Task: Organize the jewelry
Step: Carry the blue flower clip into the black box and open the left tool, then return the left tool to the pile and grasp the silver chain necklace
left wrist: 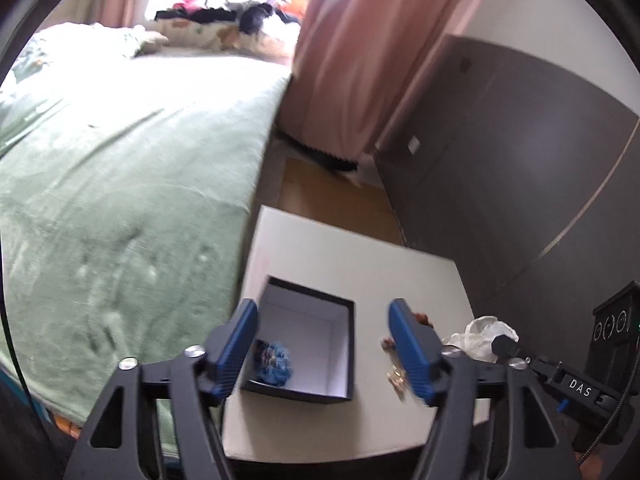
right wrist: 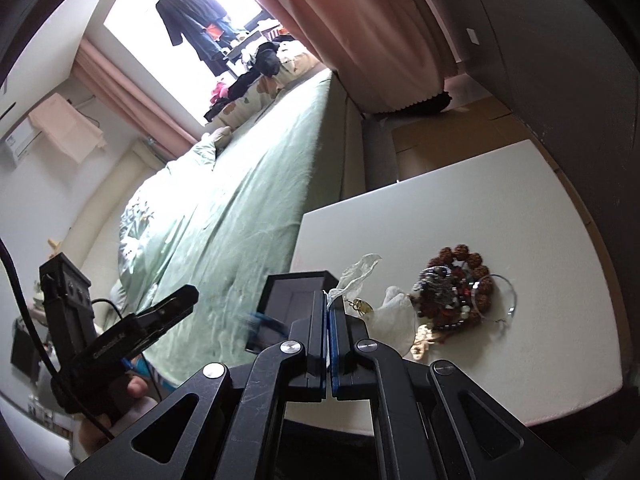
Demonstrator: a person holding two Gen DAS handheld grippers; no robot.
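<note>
A black box point(left wrist: 348, 360) with a white inside stands open on the white table point(left wrist: 352, 256). A blue beaded piece point(left wrist: 276, 362) lies in its near left corner. My left gripper point(left wrist: 324, 344) is open and empty above the box. Small gold and brown pieces point(left wrist: 396, 376) lie right of the box. In the right wrist view my right gripper point(right wrist: 328, 304) is shut on a clear plastic bag point(right wrist: 356, 272), beside the box point(right wrist: 288, 300). A heap of brown bead bracelets point(right wrist: 460, 284), a gold piece point(right wrist: 362, 305) and a clear bangle point(right wrist: 508, 292) lie on the table point(right wrist: 460, 188).
A bed with a green cover point(left wrist: 120, 200) runs along the table's left side. A dark cabinet point(left wrist: 520, 152) stands on the right and a pink curtain point(left wrist: 352, 48) behind. A crumpled white bag point(left wrist: 484, 334) lies at the table's right edge.
</note>
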